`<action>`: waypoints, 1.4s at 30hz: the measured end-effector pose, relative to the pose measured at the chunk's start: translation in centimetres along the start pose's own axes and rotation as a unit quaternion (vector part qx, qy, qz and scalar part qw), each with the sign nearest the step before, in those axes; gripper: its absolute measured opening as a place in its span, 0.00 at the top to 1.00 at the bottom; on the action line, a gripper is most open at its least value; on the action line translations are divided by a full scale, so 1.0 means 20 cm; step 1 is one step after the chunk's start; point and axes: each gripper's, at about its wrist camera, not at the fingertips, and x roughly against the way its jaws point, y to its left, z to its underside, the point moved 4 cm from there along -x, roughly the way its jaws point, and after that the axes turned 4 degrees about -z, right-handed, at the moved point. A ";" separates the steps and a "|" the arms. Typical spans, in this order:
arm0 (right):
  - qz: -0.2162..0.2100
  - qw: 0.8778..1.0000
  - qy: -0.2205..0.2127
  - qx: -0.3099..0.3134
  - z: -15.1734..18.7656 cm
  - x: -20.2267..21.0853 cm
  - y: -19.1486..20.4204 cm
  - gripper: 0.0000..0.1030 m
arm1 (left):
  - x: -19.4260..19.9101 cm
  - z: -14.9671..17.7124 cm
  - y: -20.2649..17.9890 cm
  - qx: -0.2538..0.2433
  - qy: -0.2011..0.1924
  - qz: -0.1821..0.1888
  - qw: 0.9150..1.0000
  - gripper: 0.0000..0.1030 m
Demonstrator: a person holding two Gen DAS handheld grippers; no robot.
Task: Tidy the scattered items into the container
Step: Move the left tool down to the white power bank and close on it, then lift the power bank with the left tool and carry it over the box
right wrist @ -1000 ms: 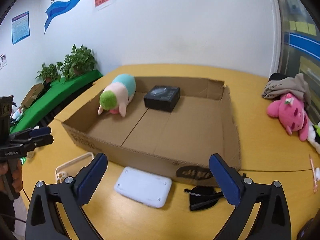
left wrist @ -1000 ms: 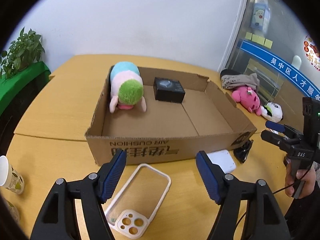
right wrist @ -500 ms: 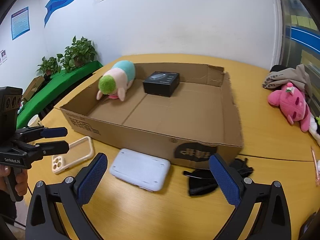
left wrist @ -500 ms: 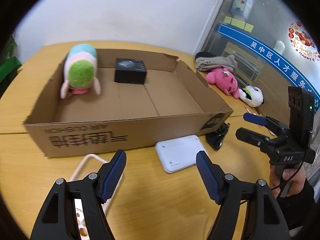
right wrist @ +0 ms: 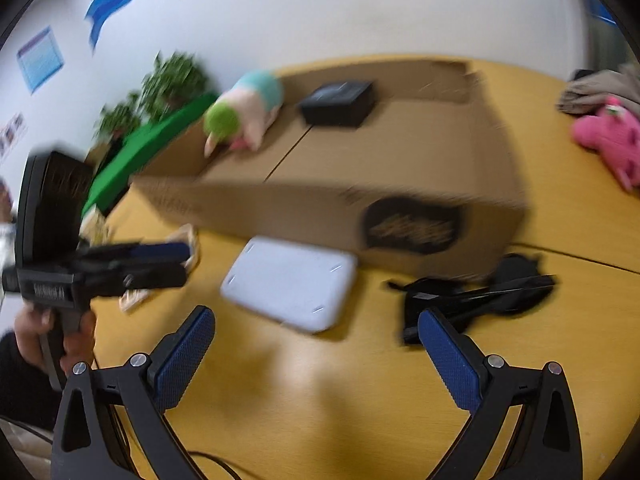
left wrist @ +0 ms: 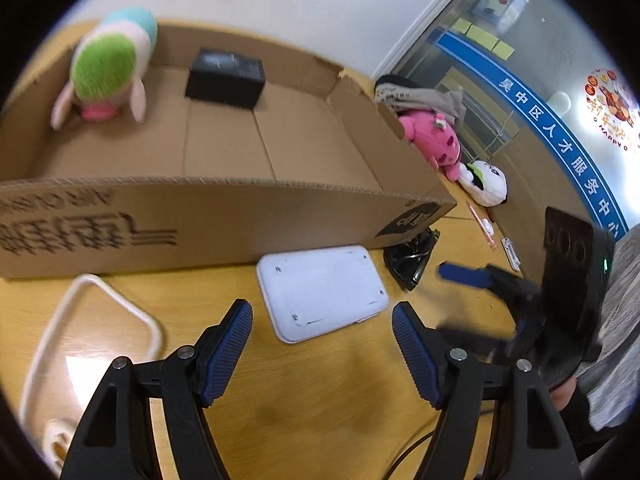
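A shallow cardboard box [left wrist: 224, 208] [right wrist: 304, 208] sits on the wooden table. Inside are a green-and-pink plush [left wrist: 108, 64] [right wrist: 244, 112] and a black box [left wrist: 226, 74] [right wrist: 338, 102]. In front of the box lie a flat white device [left wrist: 322, 292] [right wrist: 290, 282], a black folded object [left wrist: 412, 258] [right wrist: 480, 292] and a clear phone case [left wrist: 92, 328]. My left gripper [left wrist: 322, 346] is open and empty, just short of the white device. My right gripper [right wrist: 316, 350] is open and empty, near the white device and the black object.
A pink plush [left wrist: 434, 140] [right wrist: 608, 140], a panda plush [left wrist: 484, 182] and a grey cloth [left wrist: 420, 96] lie right of the box. A pen [left wrist: 482, 226] lies near the table edge. Green plants [right wrist: 160, 88] stand at the left.
Both grippers have moved lower and closer to the white device in front of the box. The left one swung right, away from the phone case. Both stay open.
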 end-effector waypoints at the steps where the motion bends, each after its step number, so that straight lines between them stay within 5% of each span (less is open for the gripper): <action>1: -0.007 1.000 0.011 0.007 0.01 -0.04 0.03 0.00 | -0.03 0.00 0.00 0.002 0.006 0.005 1.000 0.30; 14: 0.003 1.000 0.028 0.009 0.01 -0.32 0.02 0.00 | -0.25 -0.04 0.04 0.018 0.034 0.026 0.999 0.33; 21: 0.054 0.997 0.021 0.041 0.03 -0.34 0.14 0.06 | -0.22 -0.01 0.10 0.023 0.029 0.010 0.999 0.57; 25: 0.047 0.998 0.017 0.037 0.04 -0.33 0.18 0.13 | -0.18 0.03 0.11 0.028 0.025 0.008 0.999 0.57; 42: 0.049 0.995 -0.010 0.080 -0.03 -0.22 0.37 0.15 | 0.03 0.06 0.00 0.003 -0.020 0.001 1.000 0.56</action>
